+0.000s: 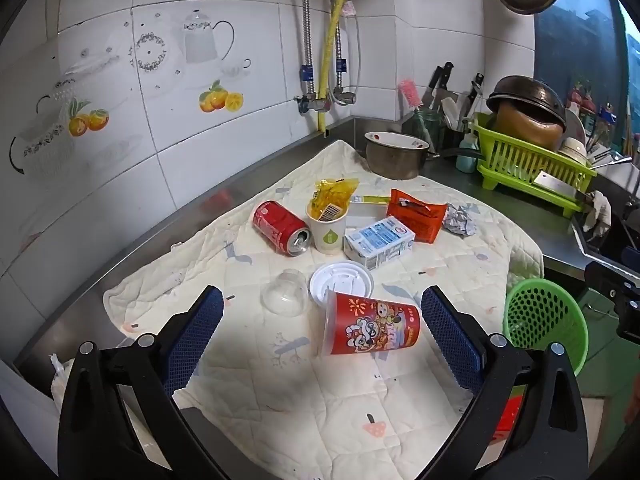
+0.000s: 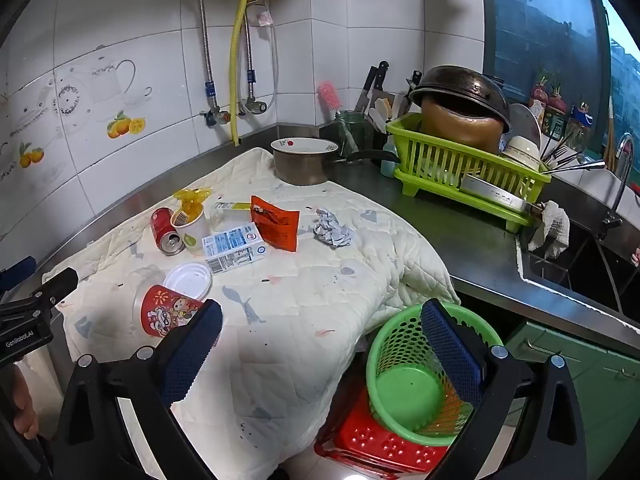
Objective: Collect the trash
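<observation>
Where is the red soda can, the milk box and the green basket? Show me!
Red soda can point(image 1: 280, 226), left wrist view: on its red side.
Milk box point(image 1: 378, 242), left wrist view: on its blue-printed top.
Green basket point(image 2: 404, 396), right wrist view: on its inside bottom.

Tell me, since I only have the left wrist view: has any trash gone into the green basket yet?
Observer: No. The right wrist view looks straight into the green basket, and its bottom is bare.
Operator: What is the basket standing on?
Observer: It stands on a red plastic stand, lower than the counter top and just off the edge where the quilt hangs over.
Operator: And the right gripper, is it carrying anything?
Observer: No. The right gripper is open, with nothing between its fingers.
</observation>
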{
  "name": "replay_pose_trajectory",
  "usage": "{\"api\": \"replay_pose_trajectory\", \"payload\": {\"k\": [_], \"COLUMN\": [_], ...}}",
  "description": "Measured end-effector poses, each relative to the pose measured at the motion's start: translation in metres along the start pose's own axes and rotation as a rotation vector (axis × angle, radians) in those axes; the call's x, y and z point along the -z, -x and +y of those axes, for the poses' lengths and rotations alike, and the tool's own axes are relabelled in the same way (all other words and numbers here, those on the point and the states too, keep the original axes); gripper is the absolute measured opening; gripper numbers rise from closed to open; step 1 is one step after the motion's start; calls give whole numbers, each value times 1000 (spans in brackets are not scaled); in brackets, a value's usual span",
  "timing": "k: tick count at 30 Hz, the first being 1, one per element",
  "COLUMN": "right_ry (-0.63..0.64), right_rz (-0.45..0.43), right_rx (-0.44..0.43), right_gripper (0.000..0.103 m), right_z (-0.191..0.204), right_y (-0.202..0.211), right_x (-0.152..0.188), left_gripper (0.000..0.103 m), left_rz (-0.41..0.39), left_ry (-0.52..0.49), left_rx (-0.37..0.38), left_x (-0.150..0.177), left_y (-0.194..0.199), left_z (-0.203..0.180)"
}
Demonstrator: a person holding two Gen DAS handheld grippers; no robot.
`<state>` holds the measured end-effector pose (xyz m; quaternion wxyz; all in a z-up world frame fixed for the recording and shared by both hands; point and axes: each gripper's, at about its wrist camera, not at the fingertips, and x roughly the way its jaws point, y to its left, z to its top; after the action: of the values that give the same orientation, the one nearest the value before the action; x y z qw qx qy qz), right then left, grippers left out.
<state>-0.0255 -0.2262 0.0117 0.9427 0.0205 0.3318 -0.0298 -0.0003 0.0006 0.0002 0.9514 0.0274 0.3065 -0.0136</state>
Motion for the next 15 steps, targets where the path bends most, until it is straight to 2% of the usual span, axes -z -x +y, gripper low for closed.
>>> {"api": "replay_pose_trajectory", "payload": {"k": [15], "right_ry": [2], "right_rz": [1], "right_rx": [-1], "right_gripper": [97], "right_z": [1], "right_y": [0], "right_x": [0], "left_gripper": [98], "left_rz": [6], "left_ry": [-10], "left_rx": [6], "left_x": [5], "left_y": [0], "left_z": [-6]}}
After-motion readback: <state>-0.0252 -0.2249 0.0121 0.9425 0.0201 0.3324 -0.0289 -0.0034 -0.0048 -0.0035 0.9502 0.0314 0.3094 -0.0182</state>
